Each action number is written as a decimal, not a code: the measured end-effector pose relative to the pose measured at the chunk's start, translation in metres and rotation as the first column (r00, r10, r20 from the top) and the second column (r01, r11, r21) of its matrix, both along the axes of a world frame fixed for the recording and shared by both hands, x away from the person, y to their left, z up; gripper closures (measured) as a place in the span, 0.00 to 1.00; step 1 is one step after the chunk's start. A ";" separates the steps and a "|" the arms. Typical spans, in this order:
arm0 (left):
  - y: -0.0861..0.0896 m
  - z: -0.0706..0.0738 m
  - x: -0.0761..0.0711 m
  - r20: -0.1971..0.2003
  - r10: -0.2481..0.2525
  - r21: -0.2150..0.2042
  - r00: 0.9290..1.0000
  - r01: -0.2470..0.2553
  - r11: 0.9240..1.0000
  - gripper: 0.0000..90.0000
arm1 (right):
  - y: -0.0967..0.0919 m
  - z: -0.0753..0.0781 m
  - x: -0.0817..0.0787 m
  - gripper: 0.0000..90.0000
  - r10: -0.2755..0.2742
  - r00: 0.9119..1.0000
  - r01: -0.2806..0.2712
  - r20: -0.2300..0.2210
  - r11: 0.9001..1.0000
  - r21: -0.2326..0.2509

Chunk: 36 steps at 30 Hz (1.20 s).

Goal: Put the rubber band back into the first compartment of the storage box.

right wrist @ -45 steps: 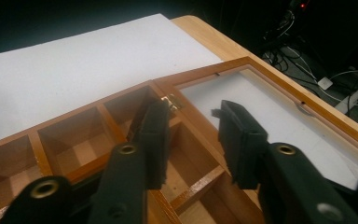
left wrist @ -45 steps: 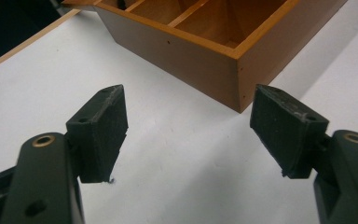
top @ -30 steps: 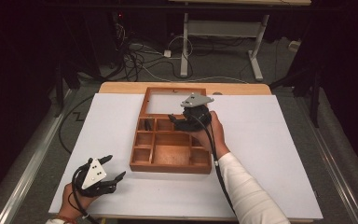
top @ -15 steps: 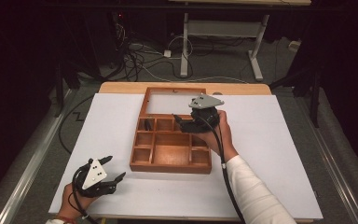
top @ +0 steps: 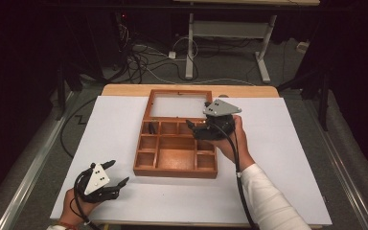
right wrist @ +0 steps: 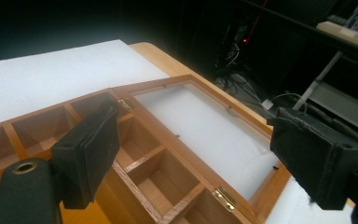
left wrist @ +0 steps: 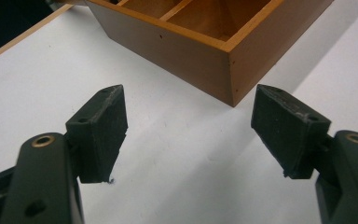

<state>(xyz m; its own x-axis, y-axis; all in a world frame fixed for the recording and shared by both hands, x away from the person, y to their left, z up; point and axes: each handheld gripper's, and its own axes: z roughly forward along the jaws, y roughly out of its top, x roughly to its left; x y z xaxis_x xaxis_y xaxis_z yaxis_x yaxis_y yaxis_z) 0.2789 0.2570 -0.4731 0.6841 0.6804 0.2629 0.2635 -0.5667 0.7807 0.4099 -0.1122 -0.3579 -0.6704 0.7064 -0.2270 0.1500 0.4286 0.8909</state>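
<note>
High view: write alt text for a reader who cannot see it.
A wooden compartment box lies open on a white table, its glazed lid flat behind it. The right gripper, jaws open, hovers over its far right compartments; the left gripper rests open near the front left.

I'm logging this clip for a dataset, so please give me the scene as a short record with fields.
surface: white sheet over a wooden table
box: wooden compartment box, compartments look empty
lid: glazed lid folded flat behind the box on its hinges
right gripper: above the box's back right compartments, jaws just opened wide, nothing between them
left gripper: low over the sheet near the front left, jaws open and empty, apart from the box
</note>
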 end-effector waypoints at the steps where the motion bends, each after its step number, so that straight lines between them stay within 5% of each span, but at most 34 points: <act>1: 0.000 0.000 0.000 0.000 0.000 0.000 1.000 0.000 1.000 0.29 | -0.001 0.001 -0.002 0.18 0.001 1.000 -0.001 0.006 1.000 -0.004; 36: -0.003 -0.001 -0.001 -0.002 -0.004 0.017 1.000 0.004 1.000 0.29 | -0.042 -0.004 -0.048 0.19 0.020 0.997 -0.016 0.079 0.999 -0.045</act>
